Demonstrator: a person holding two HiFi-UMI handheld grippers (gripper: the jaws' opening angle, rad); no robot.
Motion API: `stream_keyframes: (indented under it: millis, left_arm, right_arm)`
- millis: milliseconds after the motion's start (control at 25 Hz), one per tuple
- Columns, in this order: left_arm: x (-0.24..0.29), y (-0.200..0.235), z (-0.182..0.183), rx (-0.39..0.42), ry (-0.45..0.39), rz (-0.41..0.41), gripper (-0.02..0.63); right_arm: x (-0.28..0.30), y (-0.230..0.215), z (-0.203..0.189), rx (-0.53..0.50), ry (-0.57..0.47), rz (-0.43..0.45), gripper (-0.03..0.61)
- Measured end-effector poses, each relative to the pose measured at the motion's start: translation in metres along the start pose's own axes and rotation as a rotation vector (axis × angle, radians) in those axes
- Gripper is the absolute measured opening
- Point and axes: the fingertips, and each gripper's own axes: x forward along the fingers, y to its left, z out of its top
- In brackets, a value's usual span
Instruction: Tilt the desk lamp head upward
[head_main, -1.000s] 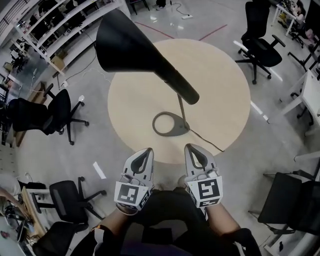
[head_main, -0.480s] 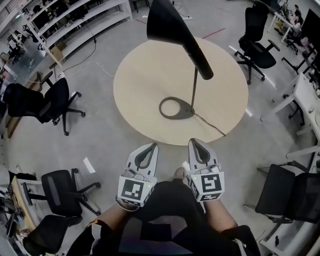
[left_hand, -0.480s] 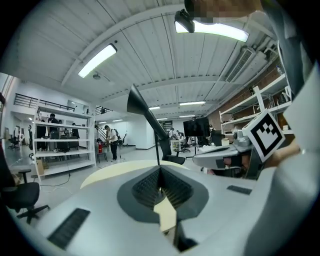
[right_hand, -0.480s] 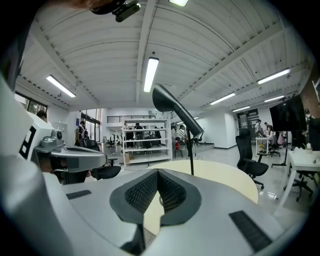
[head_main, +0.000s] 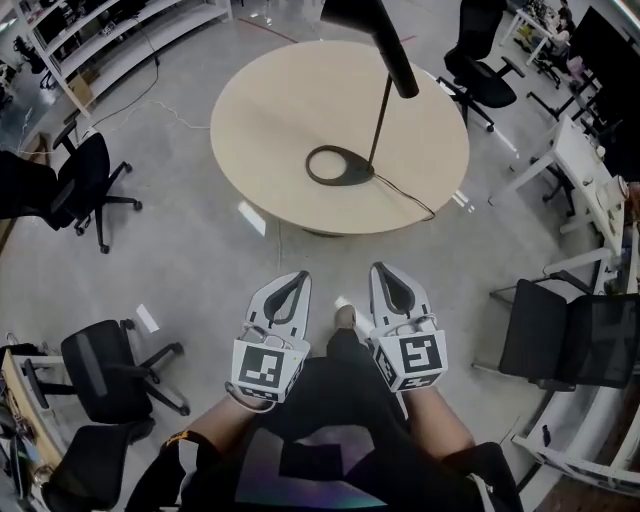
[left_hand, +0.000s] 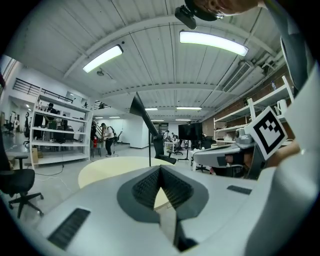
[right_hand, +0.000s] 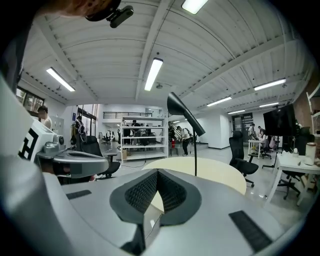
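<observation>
**Head view.** Round table (head_main: 270, 110) stands well ahead of the person. The desk lamp (head_main: 378, 112) is on it: ring base right of the table's centre, thin stem rising, and the black lamp head (head_main: 385, 45) partly cut off by the top edge. Left gripper (head_main: 293, 285) and right gripper (head_main: 388, 278) are held low, close to the body and well apart from the lamp. Office chairs (head_main: 75, 185) ring the floor.

**Left gripper view.** Jaws pressed together, nothing between them. The lamp (left_hand: 145, 120) is small and distant, above the tabletop (left_hand: 107, 167).

**Right gripper view.** Jaws also closed and empty. The lamp head (right_hand: 182, 114) slopes down to the left on its stem.

**Step.** Approach only, with the tilt not started. The next move likely calls for closing in on the table, opening one gripper and taking the head, perhaps with the other steadying the base.
</observation>
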Motion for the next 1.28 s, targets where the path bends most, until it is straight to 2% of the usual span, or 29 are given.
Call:
stream_keyframes:
  millis: [280,480,640,800,1080,1280]
  left_arm:
    - [-0.020,-0.020,-0.010,-0.063,0.008,0.006,0.048]
    - [-0.027,-0.049,-0.014,-0.065,0.011,0.023,0.048]
    - [-0.031,-0.077,-0.019,-0.061,0.005,0.073,0.048]
    - [-0.037,-0.125,-0.021,-0.084,-0.012,0.139,0.048]
    - [-0.053,-0.227,-0.028,-0.074,-0.016,0.268,0.048]
    - [-0.077,-0.273,-0.025,-0.067,-0.002,0.326,0.048]
  right_arm:
    - [-0.028,0.002,0.001,-0.008,0.007,0.005,0.014]
    - [-0.049,-0.002,-0.008,-0.012,0.015,0.040,0.014]
    - [-0.073,-0.010,-0.022,-0.039,0.017,0.091,0.014]
    - [-0.115,-0.030,-0.032,-0.068,0.011,0.150,0.014]
    - [-0.198,-0.078,-0.045,-0.087,-0.017,0.247,0.014]
    - [-0.243,-0.082,-0.044,-0.080,-0.017,0.304,0.014]
